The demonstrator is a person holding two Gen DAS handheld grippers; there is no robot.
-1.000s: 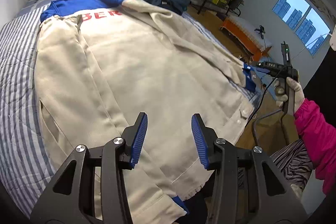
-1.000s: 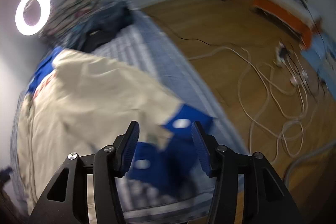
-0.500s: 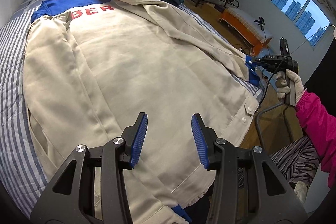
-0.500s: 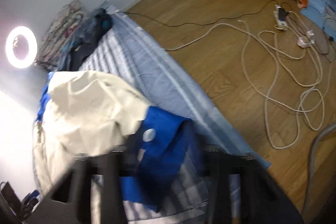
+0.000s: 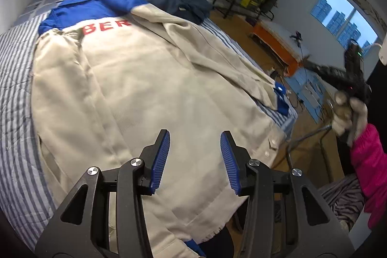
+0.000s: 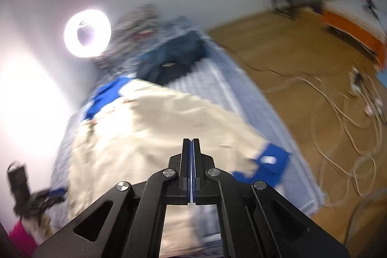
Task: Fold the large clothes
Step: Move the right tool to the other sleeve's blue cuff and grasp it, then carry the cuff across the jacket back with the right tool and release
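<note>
jacket [image 5: 150,93] on bed [image 5: 17,79], flat

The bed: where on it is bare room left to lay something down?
Bare striped sheet runs along the jacket's left side; a narrower strip lies between its blue cuff and the dark clothes. The head end is crowded.

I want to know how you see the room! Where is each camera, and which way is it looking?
Left wrist: sits on the left gripper, looking down its open fingers over the cream jacket on the striped bed; a gloved hand and pink sleeve show at right.
Right wrist: sits on the right gripper, fingers shut on nothing, looking across the bed's edge toward the wooden floor and cables.
Both see the jacket, its blue cuff, the ring light and the dark clothes.
</note>
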